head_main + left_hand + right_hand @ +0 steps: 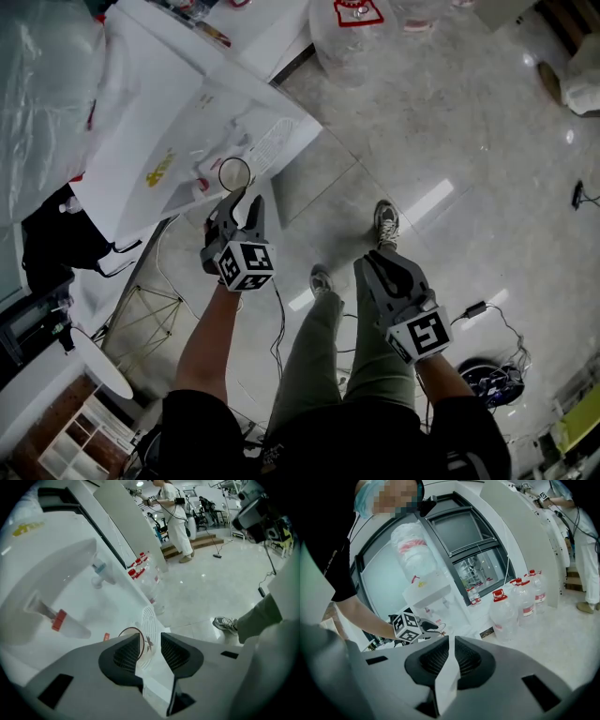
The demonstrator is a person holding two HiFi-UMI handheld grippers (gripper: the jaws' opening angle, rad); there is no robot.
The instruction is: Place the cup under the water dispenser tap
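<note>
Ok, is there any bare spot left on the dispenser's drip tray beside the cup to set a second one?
Yes: the slotted drip tray is bare from the cup to its far edge, on the side away from the red tap. It is crowded right at the cup, where the open left hand-held gripper sits, and among the bottles beyond the tray.
</note>
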